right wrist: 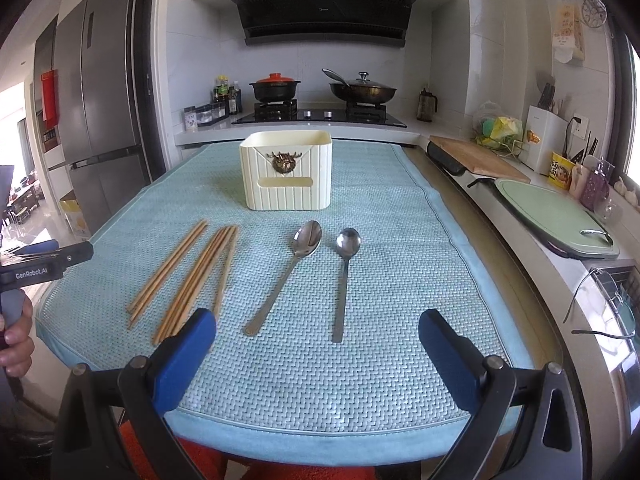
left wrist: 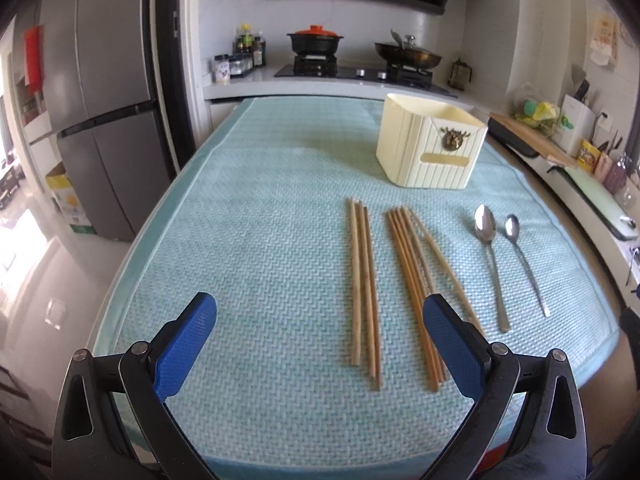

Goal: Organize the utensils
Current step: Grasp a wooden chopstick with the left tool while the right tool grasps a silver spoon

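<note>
Utensils unsorted: chopsticks (left wrist: 364, 284) and spoons (right wrist: 304, 276) lie on the table (right wrist: 380, 380); holder (right wrist: 286, 174) apparently empty; both grippers (left wrist: 320, 344) (right wrist: 318, 344) gape, holding nothing.

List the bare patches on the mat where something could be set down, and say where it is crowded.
Bare patches on the mat: left of the chopsticks to the mat's edge; the near strip before the spoons; right of the spoons; either side of the cream box. Crowded: the middle band, where chopsticks and spoons lie close together. Both tongs are open and empty.
</note>
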Available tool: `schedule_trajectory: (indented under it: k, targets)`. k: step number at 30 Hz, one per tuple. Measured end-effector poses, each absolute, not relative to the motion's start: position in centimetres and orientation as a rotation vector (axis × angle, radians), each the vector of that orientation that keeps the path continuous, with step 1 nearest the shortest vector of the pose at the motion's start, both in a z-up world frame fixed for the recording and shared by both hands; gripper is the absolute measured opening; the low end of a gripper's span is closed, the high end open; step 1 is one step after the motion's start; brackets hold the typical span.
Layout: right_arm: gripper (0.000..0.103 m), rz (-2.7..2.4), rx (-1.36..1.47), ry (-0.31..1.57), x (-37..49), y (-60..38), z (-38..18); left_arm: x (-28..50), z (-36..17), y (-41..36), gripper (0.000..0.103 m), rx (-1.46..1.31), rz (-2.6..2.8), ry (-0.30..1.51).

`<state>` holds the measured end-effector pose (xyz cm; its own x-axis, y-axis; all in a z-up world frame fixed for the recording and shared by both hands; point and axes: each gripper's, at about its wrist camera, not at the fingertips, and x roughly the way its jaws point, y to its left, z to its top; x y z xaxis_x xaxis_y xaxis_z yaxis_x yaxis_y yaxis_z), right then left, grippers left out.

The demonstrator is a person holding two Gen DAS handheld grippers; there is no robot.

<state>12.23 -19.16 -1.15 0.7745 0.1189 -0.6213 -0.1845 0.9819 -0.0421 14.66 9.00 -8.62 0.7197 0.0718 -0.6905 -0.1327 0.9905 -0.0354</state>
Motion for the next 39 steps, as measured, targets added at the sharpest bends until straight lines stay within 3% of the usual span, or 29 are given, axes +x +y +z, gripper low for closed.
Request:
schedule_trajectory:
  k: [10,24,35,38,39]
  targets:
    - [0.103,0.125,-0.102,0.723,14.9,-19.8,-2.8,23.2,-13.8,9.6,0.103,0.001,0.104,0.893]
    - [0.103,0.111,-0.097,0.751,18.0,-20.5,-3.9,26.6,-17.0,9.9,0.103,0.082,0.106,0.971]
    - [0.103,0.14,-0.097,0.905,26.1,-21.2,-10.4,28.8,-17.5,11.4,0.103,0.002,0.028,1.017]
    - [0.101,0.156,-0.083,0.948,28.7,-21.0,-11.3,29.8,-17.4,11.5,0.103,0.007,0.024,1.037]
    - [0.094,0.164,-0.08,0.956,29.6,-20.9,-11.4,30.2,-17.4,11.4,0.103,0.009,0.019,1.044]
